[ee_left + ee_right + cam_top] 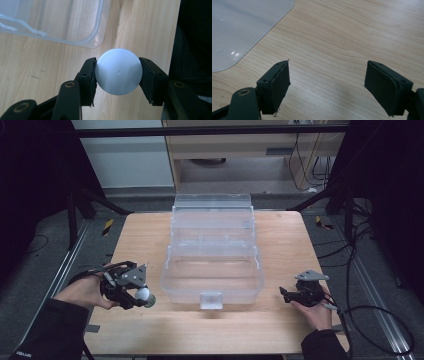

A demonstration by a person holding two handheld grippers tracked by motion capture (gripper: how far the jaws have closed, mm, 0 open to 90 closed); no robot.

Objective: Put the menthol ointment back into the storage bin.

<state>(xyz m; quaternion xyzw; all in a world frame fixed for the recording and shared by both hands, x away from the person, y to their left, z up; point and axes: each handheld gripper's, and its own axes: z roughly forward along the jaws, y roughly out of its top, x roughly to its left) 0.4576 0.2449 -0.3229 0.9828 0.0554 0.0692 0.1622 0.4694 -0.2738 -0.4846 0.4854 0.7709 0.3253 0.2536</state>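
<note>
Wooden counter (pixel 260 330) under a clear plastic box (pixel 212 270), lid swung open toward the far edge, small latch on the near wall. Box at the counter's middle, between the two hands.

Left gripper (pixel 141 296) held in the left hand (pixel 82 292), just beside the box's near left corner. Jaws closed on a white ball (pixel 144 293). In the left gripper view, ball (pixel 118 71) pinched at its two sides between the black pads, above bare wood, rounded corner of the box (pixel 57 22) just beyond. Ball outside the box, apart from its wall, not touching the counter as far as can be told.

Right gripper (pixel 287 294) held in the right hand (pixel 315 312), near the counter's right edge, well apart from the ball, pointing toward the box. In the right gripper view, gripper (pixel 327 82) with jaws spread wide, nothing between them, bare wood grain in the gap. Rounded corner of the box (pixel 242 32) at upper left, apart from the pads.

Grey three-cornered plate on top of each gripper. Cables trailing over the floor at right. Dark frame legs beside the counter, pale cabinet farther back.
</note>
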